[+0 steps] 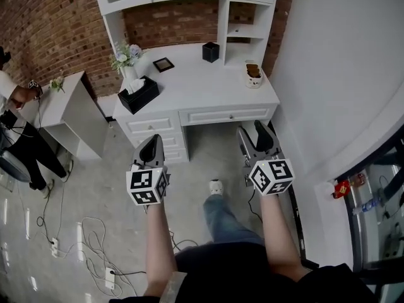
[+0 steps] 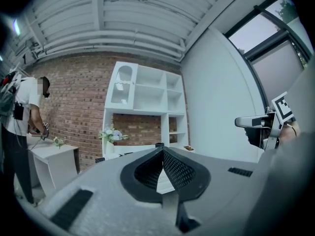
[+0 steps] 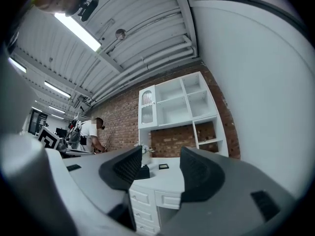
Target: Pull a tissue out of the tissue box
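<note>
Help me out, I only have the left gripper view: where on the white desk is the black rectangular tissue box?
Observer: In the head view, the black rectangular tissue box sits at the white desk's front left corner, a white tissue sticking up from it.
Operator: Is the right gripper open?
Observer: Yes; its own view shows the right gripper with jaws apart, nothing between them.
Operator: Are we at the desk?
Observer: No; the left gripper and the right both hang over the grey floor, short of the white drawers.

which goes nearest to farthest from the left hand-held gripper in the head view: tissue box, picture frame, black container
1. tissue box, front left corner of the desk
2. picture frame, farther back
3. black container, at the back
</note>
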`<state>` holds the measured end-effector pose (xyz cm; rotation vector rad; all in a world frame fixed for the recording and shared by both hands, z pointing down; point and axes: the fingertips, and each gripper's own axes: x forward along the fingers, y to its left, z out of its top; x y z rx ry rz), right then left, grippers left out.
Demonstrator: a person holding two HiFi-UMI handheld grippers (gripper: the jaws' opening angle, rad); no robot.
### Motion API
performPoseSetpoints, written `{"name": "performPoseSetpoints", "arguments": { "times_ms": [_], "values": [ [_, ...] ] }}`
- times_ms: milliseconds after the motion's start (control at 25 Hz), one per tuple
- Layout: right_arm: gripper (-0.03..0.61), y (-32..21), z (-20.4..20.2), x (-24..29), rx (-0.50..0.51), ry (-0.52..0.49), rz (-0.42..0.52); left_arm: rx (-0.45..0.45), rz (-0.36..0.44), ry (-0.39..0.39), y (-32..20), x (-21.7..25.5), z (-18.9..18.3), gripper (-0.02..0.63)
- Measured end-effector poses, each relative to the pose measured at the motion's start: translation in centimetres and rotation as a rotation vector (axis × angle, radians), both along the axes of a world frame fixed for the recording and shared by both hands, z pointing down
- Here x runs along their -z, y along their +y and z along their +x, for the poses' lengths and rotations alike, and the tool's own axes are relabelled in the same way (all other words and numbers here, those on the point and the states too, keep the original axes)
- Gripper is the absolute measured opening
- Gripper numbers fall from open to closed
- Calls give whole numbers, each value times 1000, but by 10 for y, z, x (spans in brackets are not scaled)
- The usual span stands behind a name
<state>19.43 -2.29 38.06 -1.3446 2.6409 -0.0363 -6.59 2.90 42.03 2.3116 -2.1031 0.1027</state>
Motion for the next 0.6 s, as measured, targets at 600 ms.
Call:
{"name": "performPoseSetpoints", "arguments": {
  "times_ms": [600],
  "values": [
    [221, -323, -127, -26, 226, 46, -105, 212, 10, -41, -260, 3, -95, 8]
  ]
}}
